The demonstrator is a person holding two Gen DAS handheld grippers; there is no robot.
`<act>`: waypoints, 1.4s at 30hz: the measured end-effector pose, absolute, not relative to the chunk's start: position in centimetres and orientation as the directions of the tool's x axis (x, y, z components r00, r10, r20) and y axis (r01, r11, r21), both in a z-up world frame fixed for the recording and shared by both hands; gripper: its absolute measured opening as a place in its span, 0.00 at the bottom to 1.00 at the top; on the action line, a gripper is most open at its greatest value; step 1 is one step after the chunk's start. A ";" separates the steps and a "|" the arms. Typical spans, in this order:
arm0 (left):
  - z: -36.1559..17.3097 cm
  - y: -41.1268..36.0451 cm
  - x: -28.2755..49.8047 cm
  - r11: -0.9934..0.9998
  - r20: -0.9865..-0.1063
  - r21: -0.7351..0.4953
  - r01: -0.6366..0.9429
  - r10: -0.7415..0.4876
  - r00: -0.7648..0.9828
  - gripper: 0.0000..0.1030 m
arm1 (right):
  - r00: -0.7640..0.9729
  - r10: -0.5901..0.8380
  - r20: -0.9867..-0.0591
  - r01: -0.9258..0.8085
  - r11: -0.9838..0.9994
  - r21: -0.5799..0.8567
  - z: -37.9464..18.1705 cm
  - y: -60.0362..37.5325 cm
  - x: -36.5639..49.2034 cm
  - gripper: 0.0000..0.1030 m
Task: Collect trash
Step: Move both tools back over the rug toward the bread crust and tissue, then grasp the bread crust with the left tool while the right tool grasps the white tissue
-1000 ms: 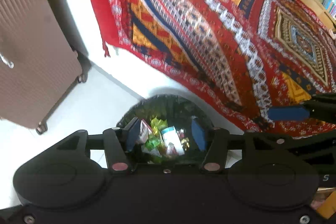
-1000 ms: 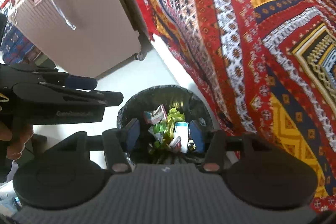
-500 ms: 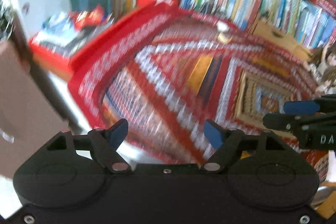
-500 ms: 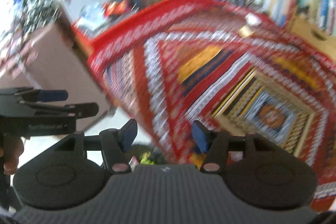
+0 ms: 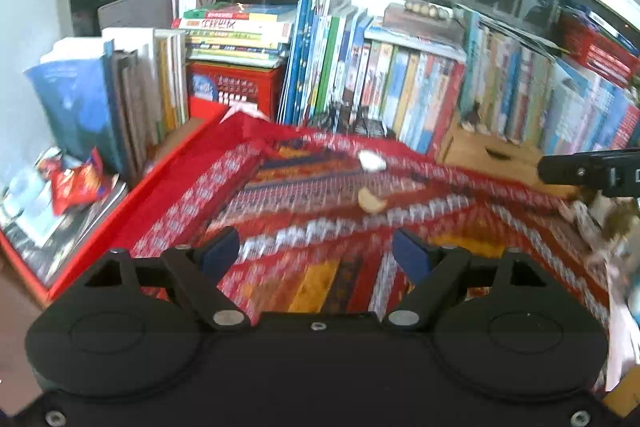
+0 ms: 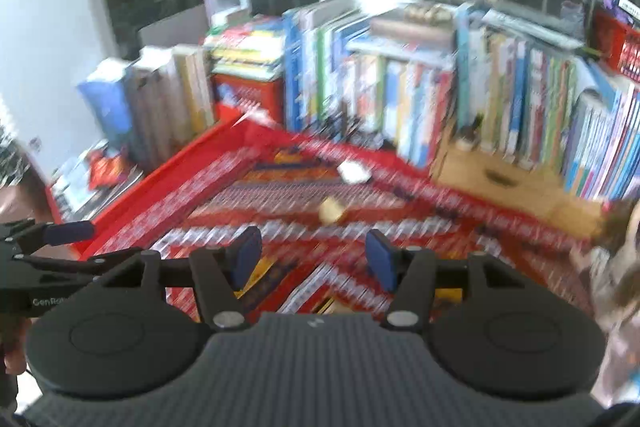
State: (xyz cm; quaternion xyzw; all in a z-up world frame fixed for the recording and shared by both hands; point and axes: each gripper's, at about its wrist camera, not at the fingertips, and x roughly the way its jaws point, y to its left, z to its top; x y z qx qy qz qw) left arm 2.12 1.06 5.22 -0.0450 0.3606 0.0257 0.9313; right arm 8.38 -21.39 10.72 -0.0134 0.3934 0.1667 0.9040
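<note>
A red patterned woven cloth (image 5: 320,227) is spread across mid-frame below a wall of upright books (image 5: 400,87) and dark windows, two pale scraps (image 5: 372,161) are seen lying upper centre, while the left gripper (image 5: 316,253) is opening empty and the right gripper (image 6: 312,255) is held apart, empty.

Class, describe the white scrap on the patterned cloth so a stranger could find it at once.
Start at the row of books under the window. Just before them lies the red patterned cloth. The white scrap sits near its far edge, paler and farther back than the tan piece beside it.
</note>
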 end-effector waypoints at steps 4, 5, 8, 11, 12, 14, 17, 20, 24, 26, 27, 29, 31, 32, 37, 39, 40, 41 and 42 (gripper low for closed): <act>3.4 -0.2 8.1 0.992 -0.686 -0.086 -0.092 0.008 0.728 0.81 | 0.624 0.291 -0.725 -0.319 0.942 0.103 9.3 -23.7 14.6 0.68; 2.8 -0.6 9.4 0.992 -0.691 -0.087 -0.095 0.008 0.723 0.81 | 0.615 0.295 -0.731 -0.324 0.940 0.107 8.7 -24.3 16.2 0.68; 0.1 -1.9 13.1 0.990 -0.716 -0.092 -0.110 0.011 0.698 0.81 | 0.581 0.314 -0.751 -0.343 0.931 0.124 6.5 -25.5 20.0 0.68; -2.8 -3.5 16.4 0.989 -0.741 -0.102 -0.106 -0.004 0.671 0.80 | 0.532 0.338 -0.776 -0.385 0.913 0.133 3.8 -26.0 23.9 0.68; -3.7 -4.0 17.2 0.990 -0.748 -0.098 -0.105 -0.004 0.664 0.80 | 0.521 0.339 -0.783 -0.401 0.907 0.127 3.1 -25.8 24.7 0.68; -5.6 -5.1 19.0 0.992 -0.763 -0.079 -0.101 0.006 0.646 0.80 | 0.485 0.346 -0.803 -0.449 0.887 0.111 1.4 -25.4 27.0 0.68; -8.0 -6.2 21.5 0.994 -0.775 -0.057 -0.090 0.013 0.632 0.79 | 0.438 0.364 -0.822 -0.511 0.853 0.105 -0.9 -24.3 30.2 0.68; -10.3 -6.8 23.6 0.995 -0.784 -0.054 -0.079 0.007 0.621 0.79 | 0.371 0.387 -0.844 -0.572 0.811 0.121 -3.1 -22.7 33.2 0.69; -13.7 -7.4 26.1 0.996 -0.804 -0.041 -0.076 0.012 0.594 0.78 | 0.302 0.391 -0.869 -0.614 0.777 0.136 -5.8 -20.6 36.5 0.70; -15.1 -7.7 27.0 0.996 -0.812 -0.027 -0.080 0.024 0.583 0.77 | 0.264 0.390 -0.882 -0.626 0.765 0.151 -7.2 -19.4 38.1 0.70; -15.7 -7.9 27.4 0.997 -0.816 -0.023 -0.080 0.028 0.577 0.77 | 0.244 0.392 -0.887 -0.625 0.763 0.166 -7.8 -19.0 38.8 0.70; -16.8 -8.2 27.9 0.997 -0.819 -0.018 -0.081 0.032 0.573 0.77 | 0.196 0.406 -0.893 -0.616 0.760 0.210 -9.2 -18.2 40.3 0.71; -17.7 -8.4 28.3 0.997 -0.818 -0.007 -0.083 0.042 0.573 0.76 | 0.167 0.401 -0.901 -0.613 0.758 0.223 -10.3 -17.4 41.4 0.72; -18.0 -8.4 28.4 0.996 -0.817 -0.005 -0.085 0.045 0.574 0.74 | 0.145 0.389 -0.910 -0.620 0.752 0.223 -11.0 -16.7 41.9 0.73; -18.8 -8.1 28.5 0.994 -0.820 -0.043 -0.098 0.020 0.572 0.42 | 0.075 0.343 -0.936 -0.618 0.753 0.226 -13.7 -14.4 43.6 0.75; -18.6 -8.0 28.4 0.995 -0.816 -0.038 -0.094 0.023 0.577 0.38 | 0.065 0.331 -0.941 -0.606 0.763 0.227 -14.5 -13.6 44.1 0.75; -18.4 -8.0 28.4 0.995 -0.815 -0.036 -0.091 0.024 0.579 0.36 | 0.058 0.322 -0.945 -0.601 0.767 0.225 -15.0 -13.2 44.4 0.75; -18.3 -8.0 28.3 0.995 -0.815 -0.037 -0.092 0.023 0.579 0.35 | 0.050 0.308 -0.950 -0.598 0.771 0.218 -15.4 -12.8 44.6 0.75; -18.2 -7.8 28.2 0.994 -0.817 -0.044 -0.097 0.020 0.577 0.34 | 0.046 0.291 -0.956 -0.594 0.778 0.208 -15.8 -12.5 44.8 0.75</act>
